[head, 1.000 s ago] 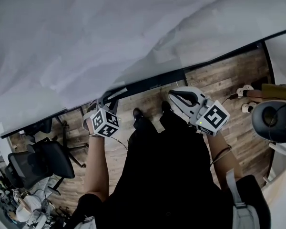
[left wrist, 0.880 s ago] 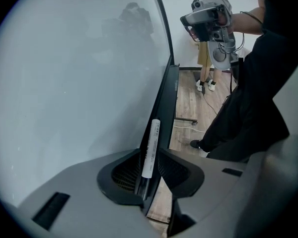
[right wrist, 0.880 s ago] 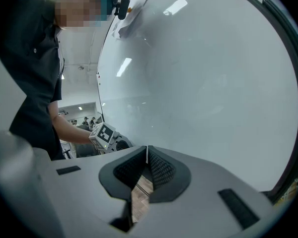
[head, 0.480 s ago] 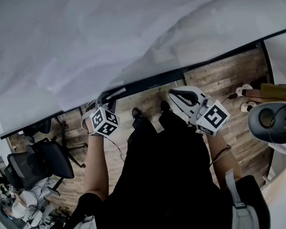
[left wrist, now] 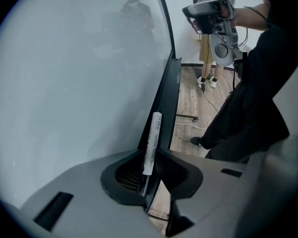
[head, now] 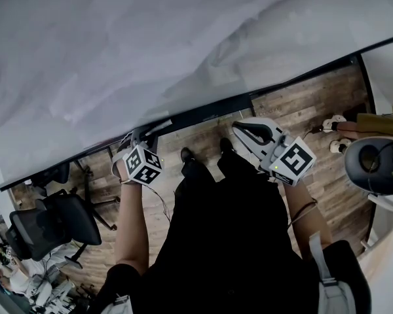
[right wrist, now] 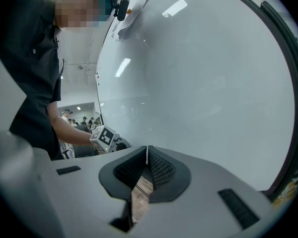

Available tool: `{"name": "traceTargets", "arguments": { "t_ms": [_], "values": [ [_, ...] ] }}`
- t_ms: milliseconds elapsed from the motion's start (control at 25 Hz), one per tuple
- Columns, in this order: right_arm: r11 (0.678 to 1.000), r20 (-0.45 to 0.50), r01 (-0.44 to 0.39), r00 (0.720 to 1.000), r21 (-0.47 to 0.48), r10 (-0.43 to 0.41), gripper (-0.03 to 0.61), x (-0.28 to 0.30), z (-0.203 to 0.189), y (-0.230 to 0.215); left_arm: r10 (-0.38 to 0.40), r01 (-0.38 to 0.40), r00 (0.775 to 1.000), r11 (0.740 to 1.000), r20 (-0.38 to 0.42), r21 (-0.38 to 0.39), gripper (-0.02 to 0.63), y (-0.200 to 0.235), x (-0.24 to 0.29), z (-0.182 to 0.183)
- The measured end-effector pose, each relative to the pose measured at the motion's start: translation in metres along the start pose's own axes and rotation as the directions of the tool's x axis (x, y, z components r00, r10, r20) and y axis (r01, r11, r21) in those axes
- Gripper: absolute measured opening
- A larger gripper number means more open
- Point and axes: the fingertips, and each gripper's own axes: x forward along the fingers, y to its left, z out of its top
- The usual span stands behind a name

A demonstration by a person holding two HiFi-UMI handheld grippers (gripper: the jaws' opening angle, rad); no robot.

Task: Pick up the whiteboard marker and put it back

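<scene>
In the left gripper view a white whiteboard marker (left wrist: 151, 143) with a dark end lies along the black tray (left wrist: 165, 103) under the whiteboard (left wrist: 79, 73). My left gripper (left wrist: 149, 157) points steeply down at it, and the marker runs between the two pads. The jaws have just been closing around it, with a thin gap still beside the marker. In the head view the left gripper (head: 147, 135) sits at the tray (head: 209, 113). My right gripper (head: 241, 127) is held level beside the board, shut with nothing between its pads (right wrist: 147, 155).
The whiteboard (head: 150, 44) fills the upper part of the head view. Below is a wooden floor (head: 301, 110) with the person's shoes (head: 188, 156). A black office chair (head: 52, 224) stands at the left and a white round device (head: 376, 165) at the right.
</scene>
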Motion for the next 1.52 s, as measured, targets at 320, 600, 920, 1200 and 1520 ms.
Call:
{"name": "traceTargets", "arguments": {
  "t_ms": [320,600,920,1200,1520],
  "values": [
    [1.0,0.001,-0.001,1.0,-0.002,0.001,0.025,-0.001,0.002,0.004,0.012,-0.011,0.999,1.0,0.031,-0.014,0.072,0.001,-0.007,0.003],
    [1.0,0.0,-0.017,1.0,-0.027,0.017,0.025,0.006,0.009,0.017,0.021,-0.02,0.998,1.0,0.066,-0.022,0.069,-0.001,-0.026,0.001],
    [0.997,-0.001,-0.064,0.998,-0.045,0.064,0.025,0.019,0.018,0.015,0.047,-0.039,0.974,0.998,0.223,-0.044,0.067,-0.002,-0.052,0.029],
    [0.986,-0.004,-0.133,0.991,-0.103,0.133,0.025,0.039,0.035,0.031,0.134,-0.095,0.911,0.989,0.391,-0.117,0.067,0.004,-0.105,0.041],
    [0.957,0.007,-0.233,0.971,-0.171,0.238,0.025,0.052,0.056,0.046,0.266,-0.098,0.769,0.948,0.581,-0.304,0.066,0.016,-0.176,0.063]
  ]
}}
